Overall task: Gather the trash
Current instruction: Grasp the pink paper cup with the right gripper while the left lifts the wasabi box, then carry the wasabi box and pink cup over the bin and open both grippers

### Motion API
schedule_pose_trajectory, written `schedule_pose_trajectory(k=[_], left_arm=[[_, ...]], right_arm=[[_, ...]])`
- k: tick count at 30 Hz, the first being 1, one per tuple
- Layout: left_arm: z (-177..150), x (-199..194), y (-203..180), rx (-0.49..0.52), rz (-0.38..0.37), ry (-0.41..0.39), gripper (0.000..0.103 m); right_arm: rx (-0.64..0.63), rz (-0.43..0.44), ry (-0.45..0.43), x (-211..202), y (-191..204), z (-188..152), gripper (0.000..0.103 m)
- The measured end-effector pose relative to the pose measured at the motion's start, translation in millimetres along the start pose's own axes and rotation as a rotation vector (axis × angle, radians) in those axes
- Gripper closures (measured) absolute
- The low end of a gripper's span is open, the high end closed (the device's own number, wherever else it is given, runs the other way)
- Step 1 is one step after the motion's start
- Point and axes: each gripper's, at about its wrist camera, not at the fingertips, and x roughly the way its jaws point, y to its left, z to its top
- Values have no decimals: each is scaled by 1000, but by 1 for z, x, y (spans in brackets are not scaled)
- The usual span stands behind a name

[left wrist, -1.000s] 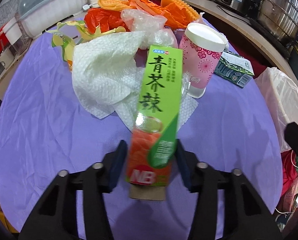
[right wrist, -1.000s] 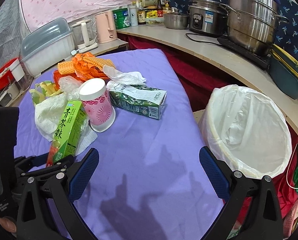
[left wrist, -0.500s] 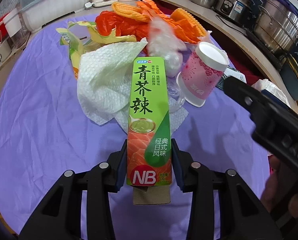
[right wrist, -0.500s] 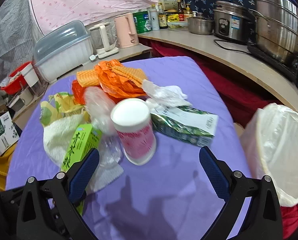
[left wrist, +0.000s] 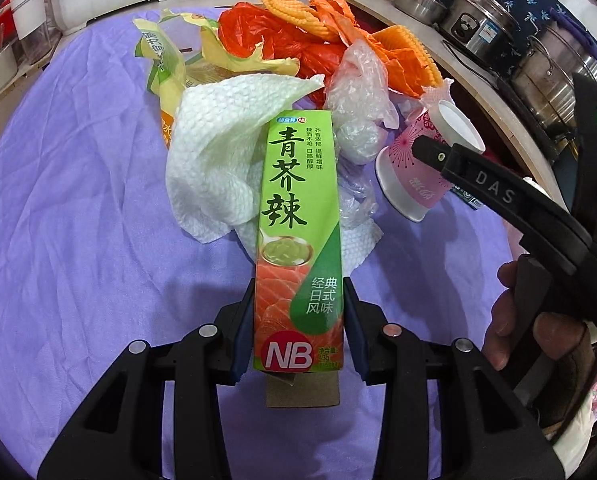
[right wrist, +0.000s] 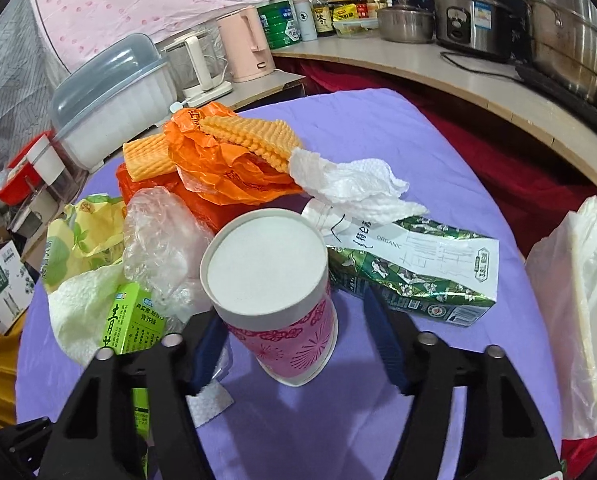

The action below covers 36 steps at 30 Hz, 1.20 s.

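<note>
- The counter, draped in purple cloth, carries a heap of rubbish toward its far side; a bin lined with a white bag stands just off its right edge.
- Step in hand, as I judge it: one piece is already picked up and a second is being lined up, with nothing yet dropped in the bin.
- The left claw is pinching the lower end of a green wasabi box, which sticks out ahead above the counter, in front of a white paper towel.
- The right claw is spread wide around an upside-down pink paper cup, a blue pad on either side. Whether the pads touch the cup I cannot tell.
- Next move likely calls for pressing gently on the cup, which should crush easily, then carrying both toward the right edge and the bin.
- A green milk carton lies just beside the cup.
</note>
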Motion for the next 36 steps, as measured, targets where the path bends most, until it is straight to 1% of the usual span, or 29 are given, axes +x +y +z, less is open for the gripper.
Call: schedule_pose_trajectory(k=[1, 5, 11, 16, 20, 28, 36], left_arm=[[-1, -2, 0, 5, -1, -5, 65], [-4, -14, -2, 29, 7, -37, 65], [-13, -37, -7, 47, 18, -87, 66], [-15, -55, -14, 47, 22, -124, 66], [-16, -74, -28, 82, 16, -166, 66], [-22, -102, -76, 181, -19, -231, 66], [-23, -110, -147, 315, -95, -262, 66]], right_arm=[[6, 14, -1, -1, -1, 0, 58], [5, 13, -25, -11, -2, -1, 58], [0, 16, -78, -41, -5, 0, 59], [5, 8, -140, -79, -10, -3, 59], [26, -13, -195, -110, -23, -6, 59], [98, -66, -279, -164, -65, -14, 59], [185, -161, -346, -209, -118, -26, 59]])
